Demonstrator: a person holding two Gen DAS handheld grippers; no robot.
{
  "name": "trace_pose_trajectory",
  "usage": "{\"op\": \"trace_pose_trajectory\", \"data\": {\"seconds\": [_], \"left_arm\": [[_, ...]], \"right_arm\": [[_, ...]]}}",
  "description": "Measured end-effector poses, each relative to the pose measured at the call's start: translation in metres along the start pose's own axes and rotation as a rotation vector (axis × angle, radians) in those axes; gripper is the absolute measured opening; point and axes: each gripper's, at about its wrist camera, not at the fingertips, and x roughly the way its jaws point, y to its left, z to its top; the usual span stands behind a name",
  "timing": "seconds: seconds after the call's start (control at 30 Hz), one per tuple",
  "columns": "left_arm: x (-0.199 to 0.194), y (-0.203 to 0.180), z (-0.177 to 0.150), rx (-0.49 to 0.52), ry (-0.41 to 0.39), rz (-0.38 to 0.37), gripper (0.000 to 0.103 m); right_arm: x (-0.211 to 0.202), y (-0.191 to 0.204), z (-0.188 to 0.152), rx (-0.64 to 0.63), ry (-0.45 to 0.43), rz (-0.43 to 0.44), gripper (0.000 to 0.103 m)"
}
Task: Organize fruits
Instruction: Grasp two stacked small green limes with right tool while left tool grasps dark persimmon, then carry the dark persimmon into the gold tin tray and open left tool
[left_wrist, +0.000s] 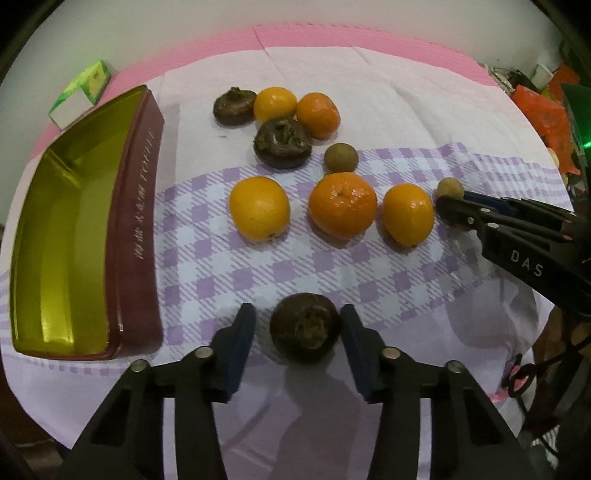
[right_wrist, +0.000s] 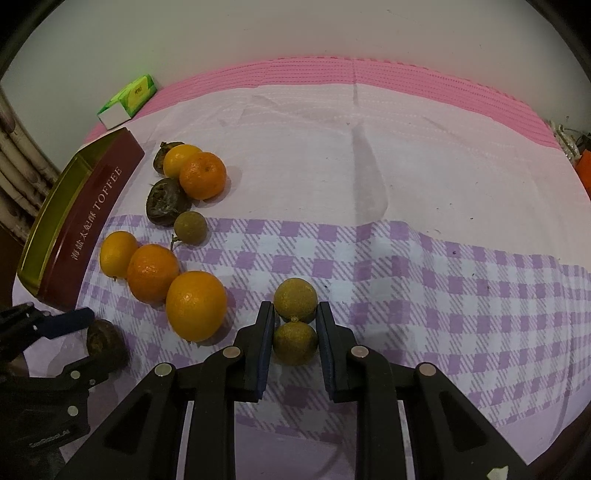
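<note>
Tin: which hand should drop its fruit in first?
Left, probably. The left gripper brackets a dark fruit right beside the open tin; the right gripper, around a small green fruit, is farther off, past the oranges.

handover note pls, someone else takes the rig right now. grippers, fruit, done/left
Left gripper: open, fingers either side of a dark brown fruit, not yet closed on it.
Right gripper: straddles the nearer of two small greenish-brown fruits; the other lies just beyond it. Contact with the pads not clear.
Five oranges: a row of three, nearest, and two at the back. Two more dark fruits and one small green one lie loose on the checked cloth.
Toffee tin: open, nothing in it.
Done: nothing sorted. Left: all the fruit.
</note>
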Motion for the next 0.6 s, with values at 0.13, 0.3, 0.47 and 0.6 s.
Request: {"op": "trace_pose_trajectory", "data": {"seconds": [0.13, 0.3, 0.47, 0.6], "left_arm": [[0.003, -0.001, 0.001, 0.008, -0.002, -0.001, 0.039], [0.0, 0.001, 0.003, 0.003, -0.012, -0.001, 0.038], [-0.019, 0.008, 0.01, 0.0, -0.058, 0.002, 0.038], [-0.042, 0.027, 0.023, -0.022, -0.114, 0.017, 0.038]], "right_arm": [[0.0, 0.0, 0.0, 0.001, 0.0, 0.0, 0.022], [0.001, 0.0, 0.0, 0.0, -0.001, 0.0, 0.021], [0.001, 0.0, 0.0, -0.001, -0.002, -0.001, 0.022], [0.001, 0.0, 0.0, 0.0, -0.002, -0.001, 0.021]]}}
